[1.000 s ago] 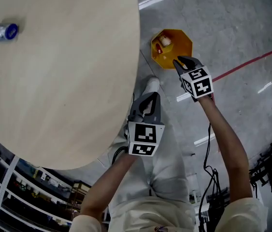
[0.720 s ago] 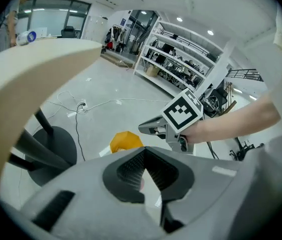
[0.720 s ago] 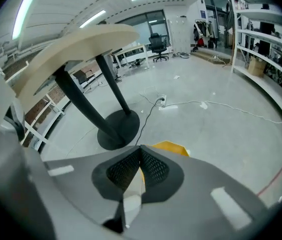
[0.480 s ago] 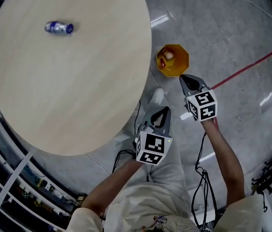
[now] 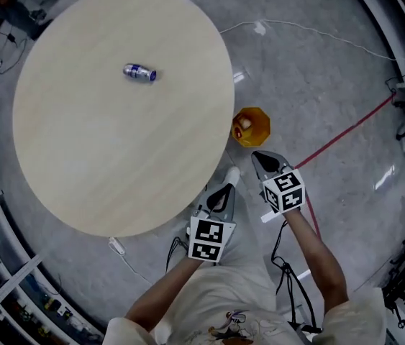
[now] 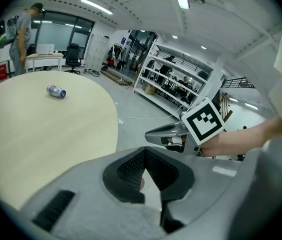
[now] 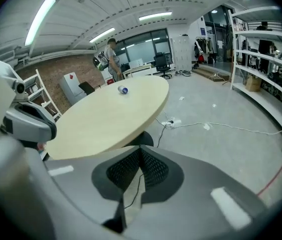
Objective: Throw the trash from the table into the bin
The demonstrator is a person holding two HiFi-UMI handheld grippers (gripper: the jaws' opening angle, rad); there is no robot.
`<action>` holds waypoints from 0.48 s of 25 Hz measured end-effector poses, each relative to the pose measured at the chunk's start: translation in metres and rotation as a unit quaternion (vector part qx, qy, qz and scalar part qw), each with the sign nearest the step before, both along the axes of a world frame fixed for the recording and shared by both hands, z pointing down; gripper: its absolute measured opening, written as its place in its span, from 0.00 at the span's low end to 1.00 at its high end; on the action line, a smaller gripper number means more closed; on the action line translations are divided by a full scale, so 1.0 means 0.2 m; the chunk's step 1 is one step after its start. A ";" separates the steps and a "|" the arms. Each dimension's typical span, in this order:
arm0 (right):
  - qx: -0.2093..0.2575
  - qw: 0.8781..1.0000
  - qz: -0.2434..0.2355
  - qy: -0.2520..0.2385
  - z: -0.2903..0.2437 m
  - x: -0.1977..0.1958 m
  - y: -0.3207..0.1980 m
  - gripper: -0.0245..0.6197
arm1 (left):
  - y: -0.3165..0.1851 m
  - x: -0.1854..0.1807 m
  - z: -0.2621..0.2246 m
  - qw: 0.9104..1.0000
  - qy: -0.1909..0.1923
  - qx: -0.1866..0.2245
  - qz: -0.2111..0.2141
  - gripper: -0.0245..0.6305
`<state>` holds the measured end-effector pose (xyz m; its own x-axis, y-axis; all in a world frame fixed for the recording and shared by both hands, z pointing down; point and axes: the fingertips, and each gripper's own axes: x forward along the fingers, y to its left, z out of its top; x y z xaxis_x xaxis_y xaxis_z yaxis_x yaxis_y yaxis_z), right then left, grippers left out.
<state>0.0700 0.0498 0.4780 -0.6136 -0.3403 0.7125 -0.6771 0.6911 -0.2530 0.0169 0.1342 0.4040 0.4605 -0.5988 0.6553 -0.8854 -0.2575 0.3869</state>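
Small blue-and-silver can point(image 5: 139, 72) lies on the round pale wooden table point(image 5: 80, 164), well ahead-left of my left gripper point(image 5: 224, 190), whose jaws are together and empty. Yellow octagonal bin point(image 5: 264, 121) sits just ahead of my right gripper point(image 5: 257, 157), likewise closed and empty. Likely free for that can.

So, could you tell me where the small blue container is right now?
In the head view the blue container lies on its side on the far half of the round table, alone, left of the yellow bin on the floor.
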 end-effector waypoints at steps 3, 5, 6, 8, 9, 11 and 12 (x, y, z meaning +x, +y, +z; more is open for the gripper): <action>0.001 1.000 0.001 -0.023 -0.22 -0.15 0.14 0.05 | 0.12 -0.11 -0.16 1.000 0.003 0.004 -0.004 0.04; 0.014 0.999 -0.007 -0.034 -0.37 -0.24 0.18 0.05 | 0.16 -0.16 -0.26 1.000 0.005 0.012 -0.005 0.04; 0.021 0.999 -0.012 -0.038 -0.43 -0.28 0.19 0.05 | 0.17 -0.20 -0.30 1.000 0.005 0.019 -0.007 0.04; 0.031 0.998 -0.021 -0.045 -0.53 -0.38 0.22 0.05 | 0.18 -0.27 -0.37 0.999 0.005 0.032 -0.012 0.04; 0.034 0.998 -0.026 -0.047 -0.57 -0.43 0.25 0.05 | 0.20 -0.31 -0.40 0.999 0.005 0.037 -0.016 0.04; 0.042 0.997 -0.039 -0.052 -0.63 -0.52 0.29 0.05 | 0.23 -0.40 -0.45 0.999 0.005 0.045 -0.026 0.04; 0.048 0.996 -0.046 -0.054 -0.66 -0.58 0.30 0.05 | 0.24 -0.46 -0.47 0.998 0.006 0.049 -0.032 0.04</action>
<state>-0.0455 0.1103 0.3465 -0.7163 -0.3419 0.6082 -0.5820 0.7736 -0.2506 -0.0742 0.1814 0.3097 0.4264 -0.6883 0.5869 -0.8969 -0.2375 0.3730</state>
